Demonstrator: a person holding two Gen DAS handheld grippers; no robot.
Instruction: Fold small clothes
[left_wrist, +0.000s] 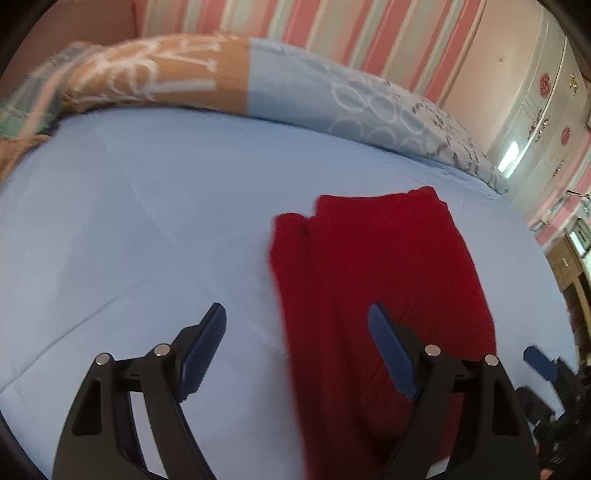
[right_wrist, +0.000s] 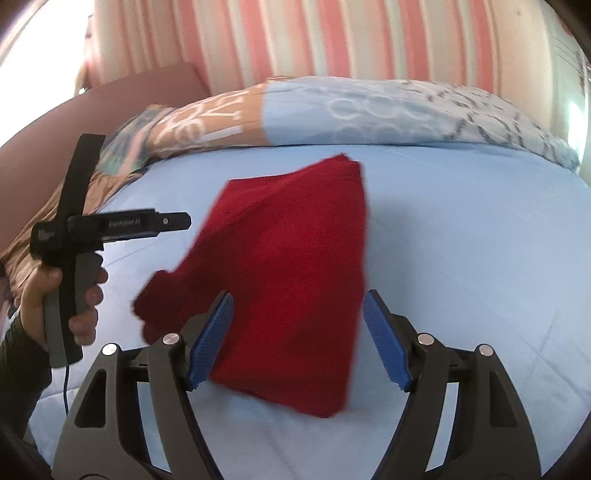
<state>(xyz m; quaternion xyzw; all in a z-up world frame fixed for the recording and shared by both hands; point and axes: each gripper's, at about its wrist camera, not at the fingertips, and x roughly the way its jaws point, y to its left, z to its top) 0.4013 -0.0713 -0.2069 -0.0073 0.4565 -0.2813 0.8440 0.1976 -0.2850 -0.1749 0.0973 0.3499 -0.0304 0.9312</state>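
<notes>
Though blurred, white lettering (right_wrist: 122, 222) on black tool (right_wrist: 74, 236)

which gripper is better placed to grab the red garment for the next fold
Right, probably. The right gripper hangs open straddling the near part of the red garment. The left gripper is also open, but sits at the garment's side edge, mostly above the blue sheet.

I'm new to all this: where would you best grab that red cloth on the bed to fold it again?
Probably the near corner of the red cloth, coming from the front: it lies flat and folded on the blue sheet, its edge free before the open right gripper.
</notes>
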